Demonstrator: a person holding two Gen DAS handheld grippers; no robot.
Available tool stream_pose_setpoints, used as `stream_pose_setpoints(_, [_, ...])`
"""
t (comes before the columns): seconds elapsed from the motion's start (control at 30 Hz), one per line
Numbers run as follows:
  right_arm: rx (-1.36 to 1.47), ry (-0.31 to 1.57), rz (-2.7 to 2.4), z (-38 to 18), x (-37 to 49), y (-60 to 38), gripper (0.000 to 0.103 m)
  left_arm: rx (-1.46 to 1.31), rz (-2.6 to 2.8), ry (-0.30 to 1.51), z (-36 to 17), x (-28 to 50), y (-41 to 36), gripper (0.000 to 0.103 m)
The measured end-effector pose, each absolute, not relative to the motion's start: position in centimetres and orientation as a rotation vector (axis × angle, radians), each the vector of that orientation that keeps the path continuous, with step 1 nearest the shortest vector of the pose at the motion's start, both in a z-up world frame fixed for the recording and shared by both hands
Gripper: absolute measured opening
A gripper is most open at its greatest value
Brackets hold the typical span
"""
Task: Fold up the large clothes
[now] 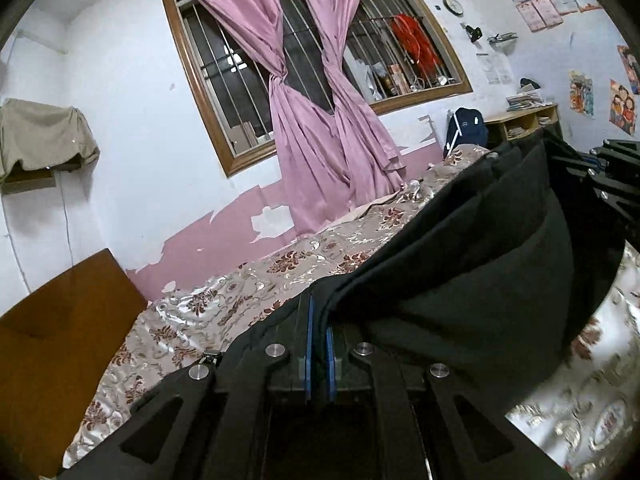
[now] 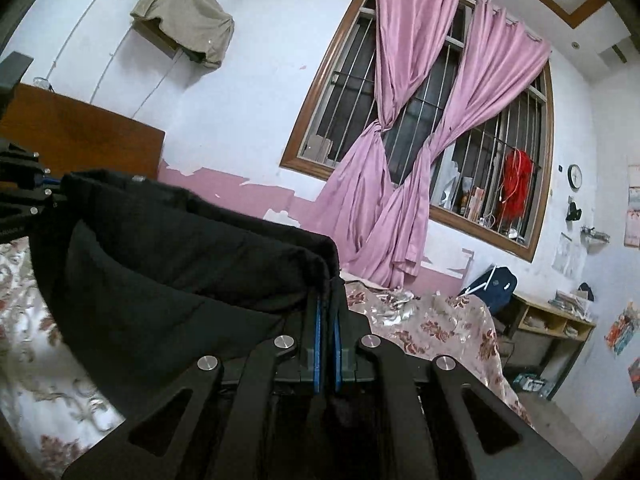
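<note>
A large black garment [image 1: 472, 264] hangs stretched between my two grippers above the bed. My left gripper [image 1: 319, 312] is shut on one corner of its upper edge, the cloth pinched between the blue pads. The right gripper [image 1: 612, 168] shows at the right edge of the left wrist view, holding the far end. In the right wrist view the black garment [image 2: 168, 264] sags to the left, and my right gripper [image 2: 327, 308] is shut on its near corner. The left gripper [image 2: 24, 184] is at the far left there. The garment's lower part is hidden behind the gripper bodies.
Below lies the bed with a floral satin cover [image 1: 240, 300]. A brown wooden headboard [image 1: 48, 340] stands at the left. Pink curtains [image 1: 316, 120] hang knotted over a barred window. A dark blue backpack [image 2: 492, 284] and low wooden shelf [image 2: 552, 320] stand past the bed.
</note>
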State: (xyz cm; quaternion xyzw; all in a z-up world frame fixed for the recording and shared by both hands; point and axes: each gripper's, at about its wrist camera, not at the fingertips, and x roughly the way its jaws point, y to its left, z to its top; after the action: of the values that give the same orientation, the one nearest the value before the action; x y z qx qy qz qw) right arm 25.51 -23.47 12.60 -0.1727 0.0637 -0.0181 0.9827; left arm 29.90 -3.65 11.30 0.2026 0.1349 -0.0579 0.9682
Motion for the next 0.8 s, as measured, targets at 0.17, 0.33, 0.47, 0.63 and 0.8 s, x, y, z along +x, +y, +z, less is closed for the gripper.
stream_pose_setpoints(0.17, [-0.360,0.162,-0.040,11.7,31.2,-23.3,0.004,0.409,-0.092,0.288,10.3,35.1,-4.2,0.005])
stream_pose_setpoints(0.33, [-0.395,0.186,-0.064,10.4,36.2,-23.3,0.004,0.436,-0.072,0.303,9.5,39.5,-5.1,0.005])
stream_pose_setpoints(0.47, [-0.398,0.216,-0.081,9.6,39.4,-23.5,0.004,0.459,-0.064,0.329,8.7,42.6,-6.0,0.005])
stream_pose_setpoints(0.63, [-0.426,0.246,-0.110,8.4,43.5,-23.5,0.004,0.470,-0.044,0.347,8.0,46.5,-6.6,0.005])
stream_pose_setpoints(0.8, [-0.447,0.272,-0.130,7.4,47.4,-23.1,0.004,0.489,-0.013,0.355,6.5,50.0,-7.2,0.005])
